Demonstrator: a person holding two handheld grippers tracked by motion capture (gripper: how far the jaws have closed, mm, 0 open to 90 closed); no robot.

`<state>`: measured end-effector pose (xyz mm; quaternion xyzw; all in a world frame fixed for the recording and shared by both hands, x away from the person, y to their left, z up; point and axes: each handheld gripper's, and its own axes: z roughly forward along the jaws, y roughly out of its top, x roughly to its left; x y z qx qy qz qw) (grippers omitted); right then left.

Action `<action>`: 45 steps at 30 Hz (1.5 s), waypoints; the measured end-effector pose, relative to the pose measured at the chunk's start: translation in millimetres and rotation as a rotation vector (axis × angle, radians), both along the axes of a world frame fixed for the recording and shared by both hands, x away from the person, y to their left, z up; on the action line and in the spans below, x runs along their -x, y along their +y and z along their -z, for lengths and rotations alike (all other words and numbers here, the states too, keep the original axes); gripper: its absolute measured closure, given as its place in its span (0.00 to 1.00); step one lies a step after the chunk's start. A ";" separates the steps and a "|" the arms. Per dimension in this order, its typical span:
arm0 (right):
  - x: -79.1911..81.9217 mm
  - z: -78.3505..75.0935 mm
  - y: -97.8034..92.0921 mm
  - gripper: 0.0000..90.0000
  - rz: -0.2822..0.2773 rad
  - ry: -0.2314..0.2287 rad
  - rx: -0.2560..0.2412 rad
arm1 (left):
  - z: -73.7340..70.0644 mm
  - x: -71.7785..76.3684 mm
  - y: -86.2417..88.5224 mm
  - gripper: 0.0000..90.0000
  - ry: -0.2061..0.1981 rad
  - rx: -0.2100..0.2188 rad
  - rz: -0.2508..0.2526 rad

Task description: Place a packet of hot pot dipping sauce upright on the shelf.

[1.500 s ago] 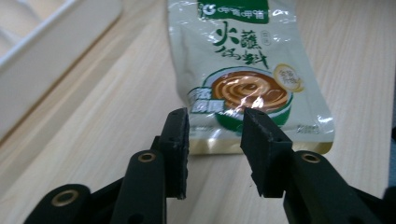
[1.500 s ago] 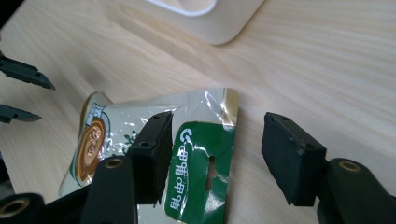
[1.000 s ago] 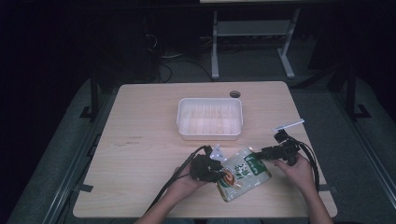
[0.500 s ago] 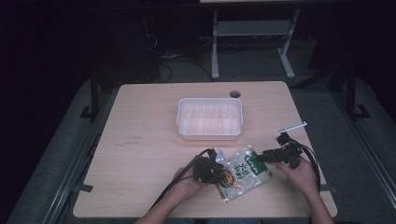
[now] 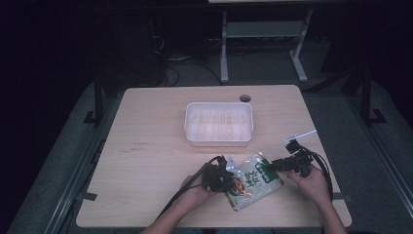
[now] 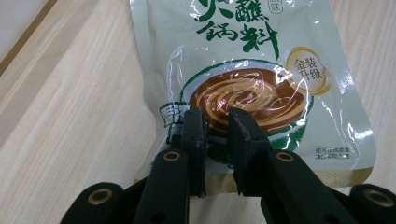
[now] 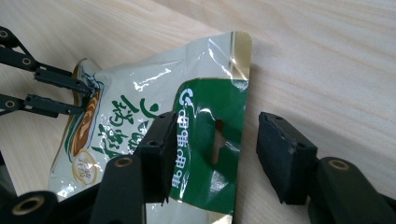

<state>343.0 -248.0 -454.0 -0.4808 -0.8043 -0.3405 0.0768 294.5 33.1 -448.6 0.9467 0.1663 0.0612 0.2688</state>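
A silver and green sauce packet (image 5: 253,178) lies on the wooden table (image 5: 146,146) near its front edge, between my two grippers. My left gripper (image 6: 218,121) reaches over the packet's (image 6: 243,56) bottom edge, above the brown swirl picture, its jaws a narrow gap apart. My right gripper (image 7: 217,126) is wide open around the green header of the packet (image 7: 140,112), one jaw over the foil and the other above bare wood. In the right gripper view the left gripper (image 7: 84,95) meets the packet's far end.
A white plastic tray (image 5: 219,139) stands behind the packet at the table's middle. There is a round cable hole (image 5: 245,98) near the back edge and a thin white strip (image 5: 302,135) at the right. A metal stand (image 5: 263,29) is on the dark floor beyond.
My left gripper has edged right onto the packet's end. My right gripper has shifted slightly toward the packet's header. The packet has hardly moved.
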 end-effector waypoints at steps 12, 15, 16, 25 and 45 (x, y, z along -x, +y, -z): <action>-0.4 2.5 4.3 0.55 -0.025 0.024 -0.005 | 0.3 0.4 -0.6 0.85 -0.003 -0.005 0.000; -0.5 3.0 3.9 0.55 -0.025 0.030 -0.009 | 0.3 0.4 -0.6 0.85 -0.003 -0.005 0.000; -0.7 3.3 3.8 0.55 -0.025 0.033 -0.009 | 0.3 0.5 -0.7 0.85 -0.003 -0.005 0.000; 1.1 0.1 3.3 0.56 -0.029 0.031 -0.039 | 0.4 0.5 -1.2 0.86 -0.001 -0.008 -0.002; 4.3 5.4 23.2 0.88 -0.131 0.059 -0.024 | 1.5 2.7 -0.4 0.86 -0.021 0.005 0.006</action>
